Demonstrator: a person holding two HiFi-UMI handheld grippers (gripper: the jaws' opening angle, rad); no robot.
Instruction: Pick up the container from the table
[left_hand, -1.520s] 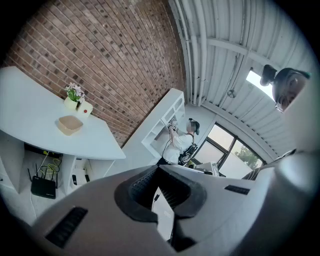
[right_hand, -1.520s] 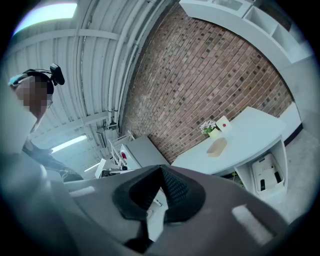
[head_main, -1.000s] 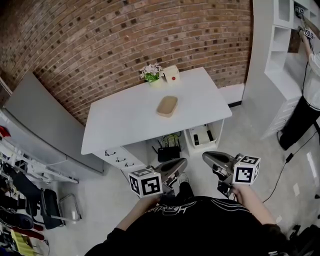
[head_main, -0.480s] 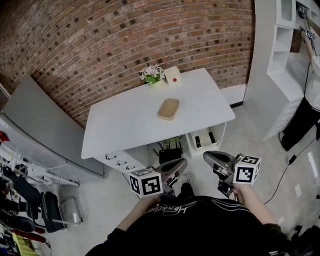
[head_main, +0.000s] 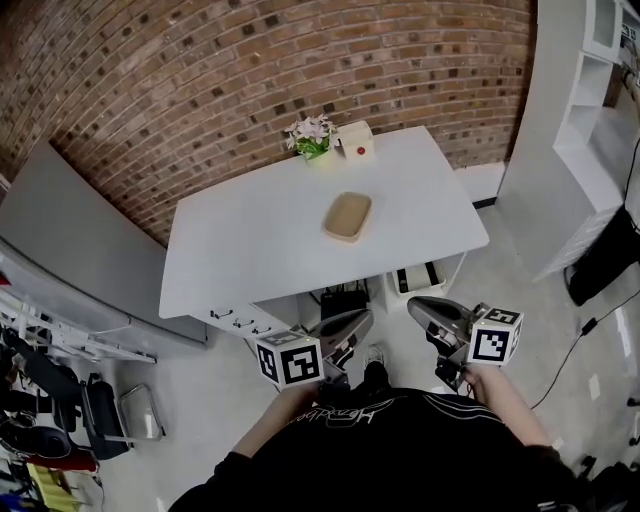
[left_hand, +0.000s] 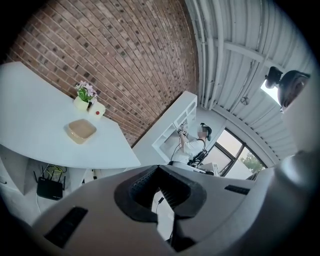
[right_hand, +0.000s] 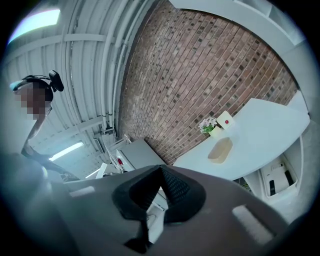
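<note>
Both clenched empty, the left gripper (head_main: 352, 323) and right gripper (head_main: 421, 309) could shove the container (head_main: 347, 216) along the table (head_main: 230, 262) unless opened.

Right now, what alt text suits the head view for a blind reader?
A shallow tan rectangular container sits on a white table against a brick wall. A person holds the left gripper and right gripper, both shut, short of it.

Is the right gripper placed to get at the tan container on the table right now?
Probably not yet: the right gripper hangs short of the near edge of the table, jaws shut, and the container sits mid-table. Nothing lies between them, so stepping closer should do.
</note>
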